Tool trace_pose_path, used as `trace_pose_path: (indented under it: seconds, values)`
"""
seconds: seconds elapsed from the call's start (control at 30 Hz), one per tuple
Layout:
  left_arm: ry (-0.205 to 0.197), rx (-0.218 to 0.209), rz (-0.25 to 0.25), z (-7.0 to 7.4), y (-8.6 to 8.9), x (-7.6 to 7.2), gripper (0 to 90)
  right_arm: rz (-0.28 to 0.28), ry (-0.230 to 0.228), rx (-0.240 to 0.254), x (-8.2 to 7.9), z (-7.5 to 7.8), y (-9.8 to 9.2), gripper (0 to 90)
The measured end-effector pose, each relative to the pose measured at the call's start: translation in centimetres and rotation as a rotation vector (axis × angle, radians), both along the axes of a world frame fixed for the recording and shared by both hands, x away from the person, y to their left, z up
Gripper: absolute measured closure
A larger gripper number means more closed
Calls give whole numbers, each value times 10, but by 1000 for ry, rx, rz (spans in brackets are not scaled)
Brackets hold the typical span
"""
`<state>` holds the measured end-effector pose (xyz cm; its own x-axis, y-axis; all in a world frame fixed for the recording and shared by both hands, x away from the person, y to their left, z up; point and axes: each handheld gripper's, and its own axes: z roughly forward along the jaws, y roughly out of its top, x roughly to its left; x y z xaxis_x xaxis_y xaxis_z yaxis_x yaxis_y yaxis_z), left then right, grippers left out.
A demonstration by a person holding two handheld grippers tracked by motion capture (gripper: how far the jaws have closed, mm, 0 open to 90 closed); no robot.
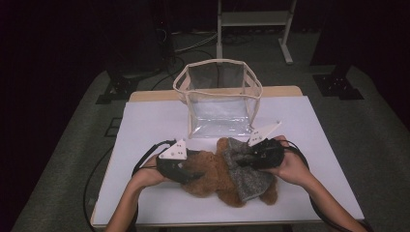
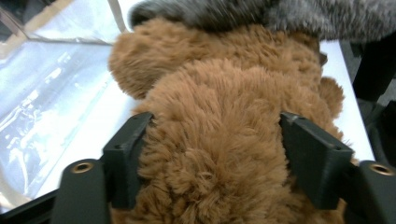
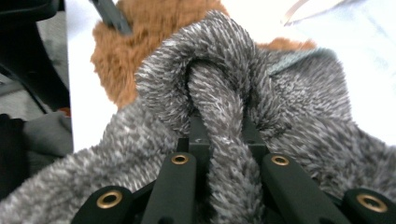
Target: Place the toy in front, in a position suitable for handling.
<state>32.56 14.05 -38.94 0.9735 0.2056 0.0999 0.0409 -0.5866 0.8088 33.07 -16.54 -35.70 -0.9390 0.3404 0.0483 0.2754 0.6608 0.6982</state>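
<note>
Grey fuzzy garment [image 3: 224,107] is bunching in the clamped right gripper [image 3: 227,135], so keep pulling evenly while the left gripper [image 2: 215,154] is squeezing the brown teddy bear [image 2: 224,116] between its jaws.

Clear bag [image 1: 218,96] on white table [image 1: 150,121]

Honestly can't spot any readable text anywhere here. No labels, brands or numbers on anything.
</note>
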Motion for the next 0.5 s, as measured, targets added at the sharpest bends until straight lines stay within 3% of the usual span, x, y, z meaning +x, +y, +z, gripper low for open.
trace_pose_path:
  seconds: [0.1,0.2,0.3,0.33,0.4,0.5]
  values:
    - [-14,22,-4,1,0,-2,334,15,-15,-1,3,4,12,794]
    - [-14,21,-5,1,1,-3,337,6,-4,16,6,2,3,793]
    - [-15,23,-4,1,1,-3,341,-36,15,42,8,0,-10,793]
    - [-20,31,-7,1,1,-4,341,-79,24,54,13,-3,-28,793]
    - [-21,31,-9,1,1,-4,342,-114,43,62,17,-7,-41,793]
    - [-20,32,-13,1,2,-4,344,-182,75,39,25,-20,-65,793]
